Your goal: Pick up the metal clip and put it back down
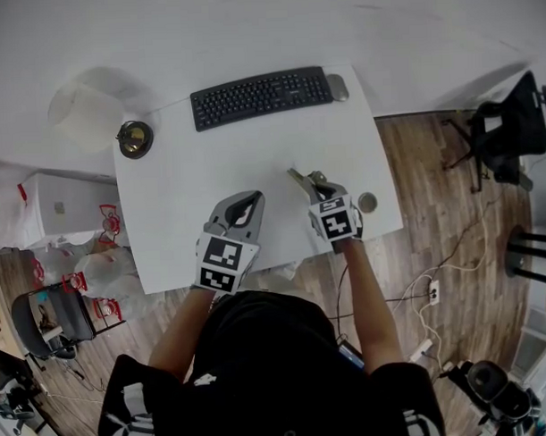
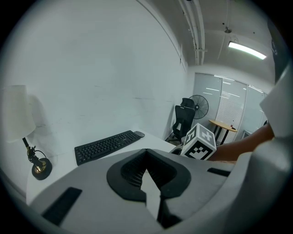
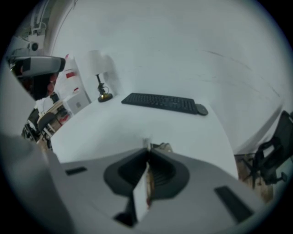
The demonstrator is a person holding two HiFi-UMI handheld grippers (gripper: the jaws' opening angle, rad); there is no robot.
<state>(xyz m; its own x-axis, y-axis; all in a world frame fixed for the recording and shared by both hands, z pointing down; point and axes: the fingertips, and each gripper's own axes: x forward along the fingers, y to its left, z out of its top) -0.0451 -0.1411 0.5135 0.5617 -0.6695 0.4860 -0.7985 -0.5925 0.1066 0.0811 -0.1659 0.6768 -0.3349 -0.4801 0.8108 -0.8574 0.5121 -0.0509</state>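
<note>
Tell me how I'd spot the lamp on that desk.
Find the white desk, then the black keyboard along its far edge. Left of it, at the corner, stands the lamp, the only thing with a round brass base and white shade.

Black keyboard (image 1: 261, 97), white table (image 1: 193, 229), silvery metal clip (image 1: 300, 179).
</note>
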